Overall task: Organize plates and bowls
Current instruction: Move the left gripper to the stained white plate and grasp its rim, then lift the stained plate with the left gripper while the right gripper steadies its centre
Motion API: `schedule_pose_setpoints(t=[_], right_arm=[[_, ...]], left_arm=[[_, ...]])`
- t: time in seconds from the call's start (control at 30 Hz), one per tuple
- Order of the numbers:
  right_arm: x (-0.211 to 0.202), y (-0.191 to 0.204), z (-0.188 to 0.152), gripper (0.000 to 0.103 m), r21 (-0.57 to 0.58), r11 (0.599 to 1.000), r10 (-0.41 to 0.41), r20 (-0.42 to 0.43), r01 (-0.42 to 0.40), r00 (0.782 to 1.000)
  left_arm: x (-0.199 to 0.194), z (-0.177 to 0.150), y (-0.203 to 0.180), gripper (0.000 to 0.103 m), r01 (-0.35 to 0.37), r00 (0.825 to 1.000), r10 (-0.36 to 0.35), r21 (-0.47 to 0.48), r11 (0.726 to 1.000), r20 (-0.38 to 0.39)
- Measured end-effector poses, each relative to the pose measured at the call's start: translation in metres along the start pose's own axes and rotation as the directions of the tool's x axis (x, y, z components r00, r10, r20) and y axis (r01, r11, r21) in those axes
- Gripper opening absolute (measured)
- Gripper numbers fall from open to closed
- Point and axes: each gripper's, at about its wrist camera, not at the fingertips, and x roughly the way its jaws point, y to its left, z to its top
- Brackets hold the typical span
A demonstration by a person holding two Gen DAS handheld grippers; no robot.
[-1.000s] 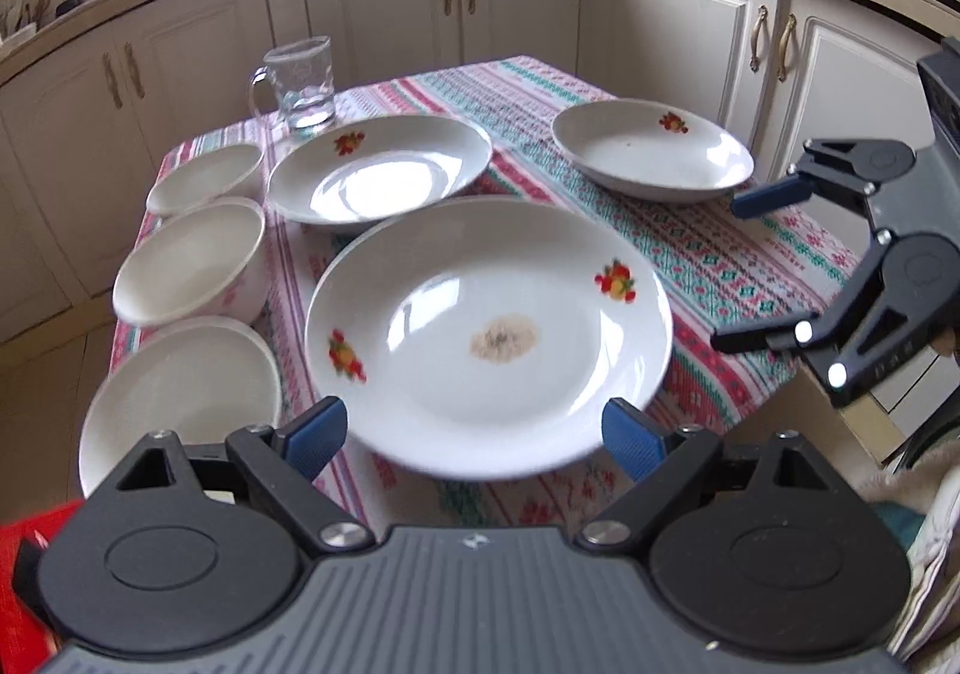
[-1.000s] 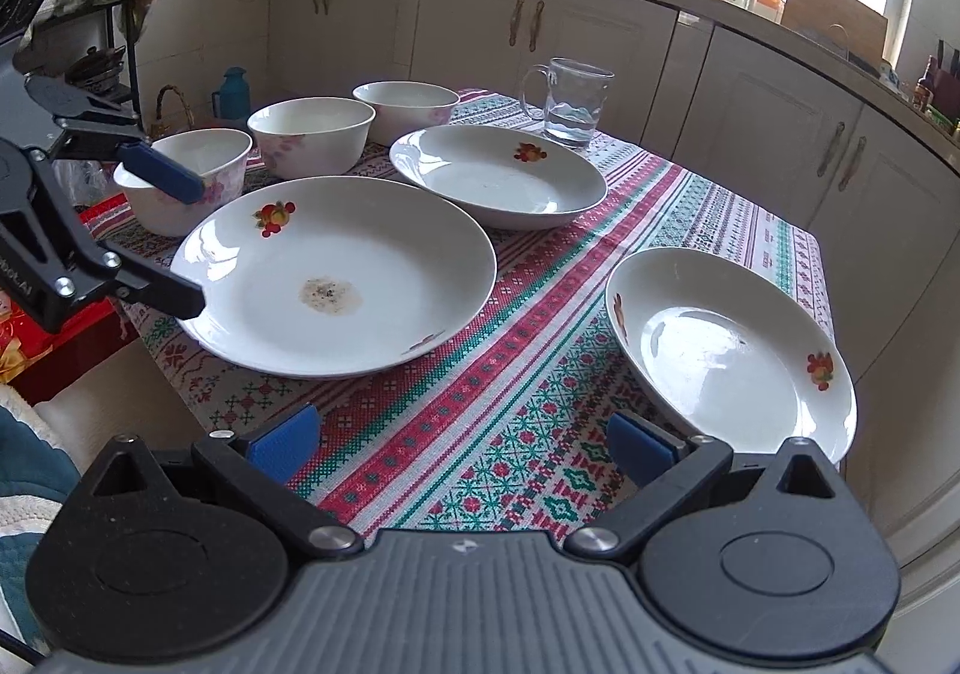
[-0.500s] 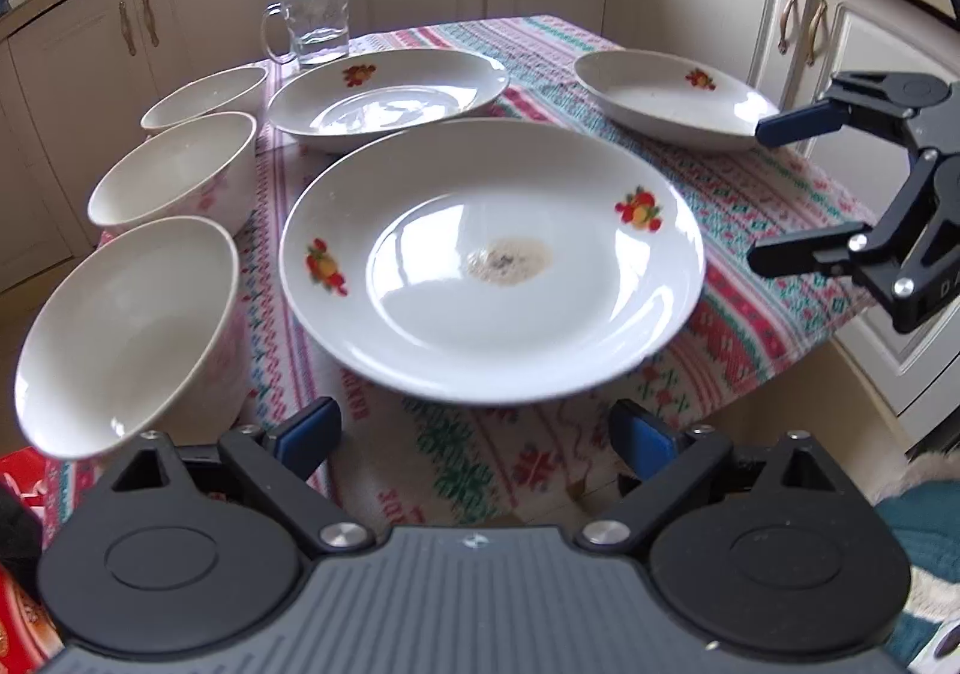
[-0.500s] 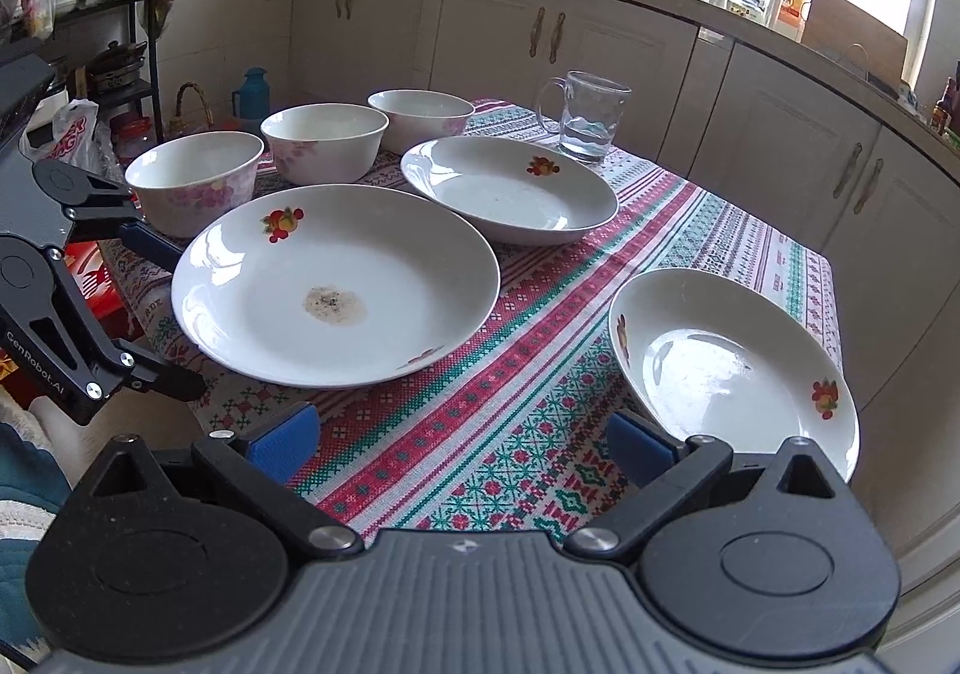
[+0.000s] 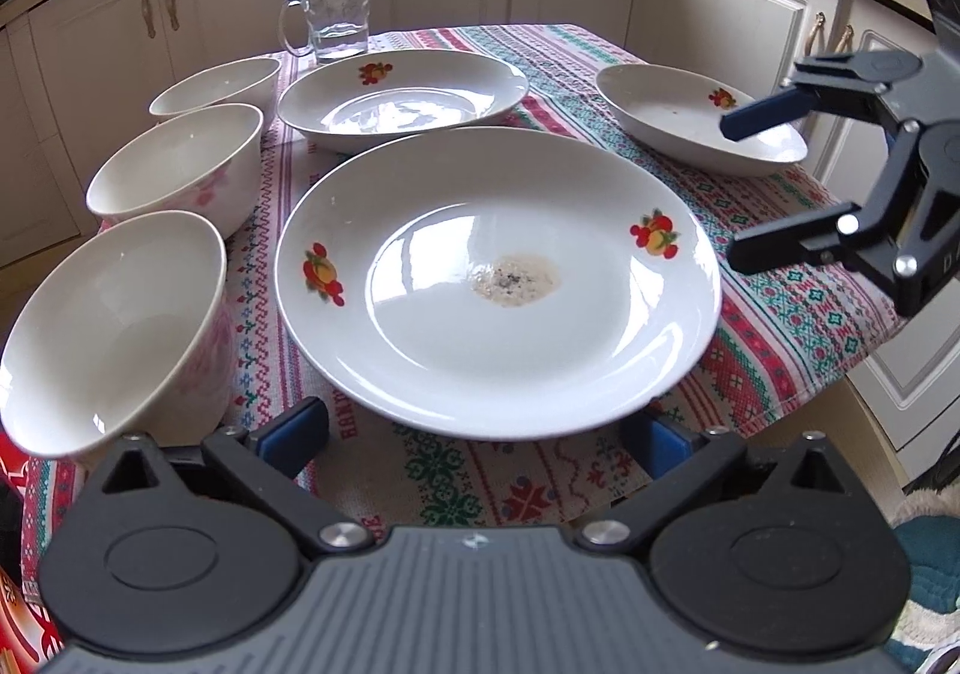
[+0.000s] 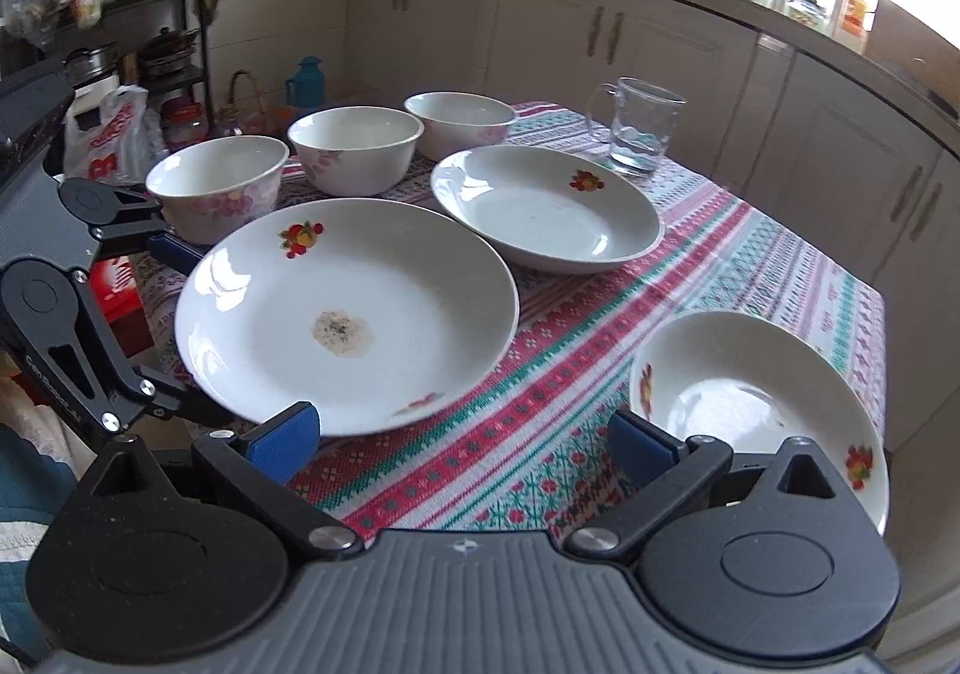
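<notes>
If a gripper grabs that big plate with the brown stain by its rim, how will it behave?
The big plate looks like glazed ceramic, so probably stiff but breakable. Its glossy glare suggests a slippery rim for the open left hand-held gripper. It is wide and shallow, so held by one edge it would likely sag down; its near edge already overhangs the tablecloth.

Straight ahead of the wide-open left gripper the big plate fills the near table edge, three bowls wall off its left, the right gripper hangs at its right, and bare tablecloth runs between big plate and small plate.
</notes>
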Motion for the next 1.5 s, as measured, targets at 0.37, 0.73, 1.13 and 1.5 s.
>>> schedule_pose_setpoints(t=[0.37, 0.73, 1.13, 1.5], right_arm=[[0.022, -0.019, 0.038, 0.103, -0.073, 0.987, 0.137, -0.052, -0.141, 0.989], [0.065, -0.040, 0.063, 0.103, -0.043, 0.965, 0.251, -0.134, -0.258, 0.959], [0.109, -0.049, 0.082, 0.103, 0.048, 0.928, 0.372, -0.214, -0.370, 0.903], [0.127, -0.052, 0.094, 0.094, 0.080, 0.903, 0.429, -0.238, -0.423, 0.871]], left_arm=[[0.000, 0.000, -0.007, 0.103, -0.057, 0.998, 0.058, -0.024, 0.998, 0.020], [-0.001, 0.002, -0.016, 0.102, -0.065, 0.997, 0.065, -0.003, 0.998, 0.028], [0.000, 0.004, -0.017, 0.102, -0.057, 0.998, 0.056, 0.016, 0.998, 0.034], [0.000, 0.004, -0.017, 0.102, -0.051, 0.998, 0.051, 0.014, 0.999, 0.034]])
